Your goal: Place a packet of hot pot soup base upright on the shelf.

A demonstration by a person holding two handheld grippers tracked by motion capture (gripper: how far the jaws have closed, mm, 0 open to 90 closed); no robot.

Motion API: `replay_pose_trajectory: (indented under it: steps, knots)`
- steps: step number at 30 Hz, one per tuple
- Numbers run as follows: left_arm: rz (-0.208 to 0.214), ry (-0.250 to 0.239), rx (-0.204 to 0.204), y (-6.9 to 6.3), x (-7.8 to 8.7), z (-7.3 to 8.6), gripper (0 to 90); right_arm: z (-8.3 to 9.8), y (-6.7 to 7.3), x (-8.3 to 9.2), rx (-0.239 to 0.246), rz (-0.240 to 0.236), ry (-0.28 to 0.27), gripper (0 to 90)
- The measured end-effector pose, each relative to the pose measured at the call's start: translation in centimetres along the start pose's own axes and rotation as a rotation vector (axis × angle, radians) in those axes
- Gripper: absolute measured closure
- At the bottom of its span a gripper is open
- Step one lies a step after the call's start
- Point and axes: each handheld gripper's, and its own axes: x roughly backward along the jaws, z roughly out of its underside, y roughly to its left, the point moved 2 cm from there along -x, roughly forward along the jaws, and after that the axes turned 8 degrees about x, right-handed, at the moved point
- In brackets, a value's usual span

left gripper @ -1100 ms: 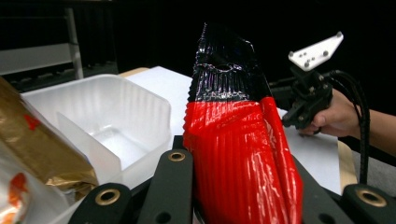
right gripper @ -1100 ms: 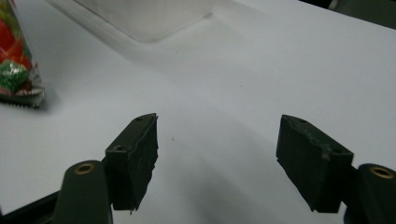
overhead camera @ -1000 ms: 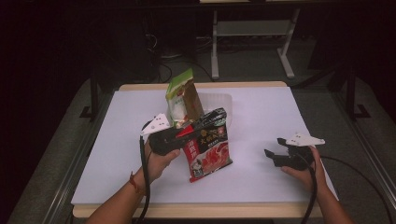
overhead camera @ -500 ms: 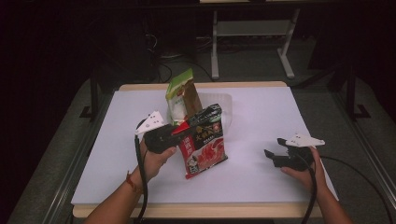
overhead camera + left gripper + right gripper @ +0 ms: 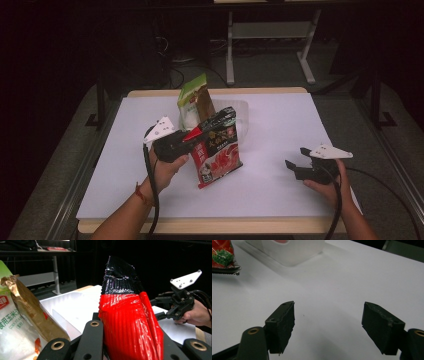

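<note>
My left gripper [image 5: 204, 132] is shut on the black top edge of a red and black snack packet [image 5: 217, 155]. The packet hangs tilted over the middle of the white table [image 5: 280, 125], its lower corner at or just above the surface. In the left gripper view the packet [image 5: 127, 315] rises between the jaws. My right gripper [image 5: 297, 157] rests low at the right near the front edge. Its jaws have just been opening, and in the right gripper view the gripper [image 5: 328, 322] stands over bare table with nothing between its pads.
A green and brown packet [image 5: 192, 97] stands in a white translucent bin [image 5: 245, 112] behind the held packet. The same bags [image 5: 17, 322] lean close at the left of the left gripper view. Dark floor and metal frame legs [image 5: 231, 50] lie beyond the table.
My left gripper has shifted slightly left with the packet, which now hangs a bit more upright. The right hand has stayed where it was.
</note>
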Motion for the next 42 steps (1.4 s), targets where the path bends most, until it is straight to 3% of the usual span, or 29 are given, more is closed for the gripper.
replay_pose_trajectory:
  steps: [11,19,26,32,36,42]
  knots:
    - [-0.028,-0.044,-0.027,-0.6,0.3,-1.4,78.9,-0.2,0.3,0.1,0.004,-0.006,-0.018,23.4]
    - [-0.034,-0.098,-0.021,-0.8,0.4,-2.9,78.8,-0.3,0.6,0.1,0.020,-0.021,-0.033,21.9]
    - [-0.038,-0.110,-0.036,-1.1,-0.3,-4.1,78.8,-0.7,1.0,0.7,0.038,-0.031,-0.111,21.7]
    - [-0.055,-0.123,-0.031,-0.9,-1.1,-5.2,78.7,-1.2,1.2,1.5,0.036,0.007,-0.166,27.0]
    - [-0.077,-0.122,-0.039,-0.6,-1.8,-5.8,78.7,-1.5,1.5,1.8,0.058,0.034,-0.181,26.9]
    - [-0.109,-0.131,-0.029,-0.3,-3.0,-6.9,78.7,-1.6,1.5,1.8,0.056,0.026,-0.188,24.7]
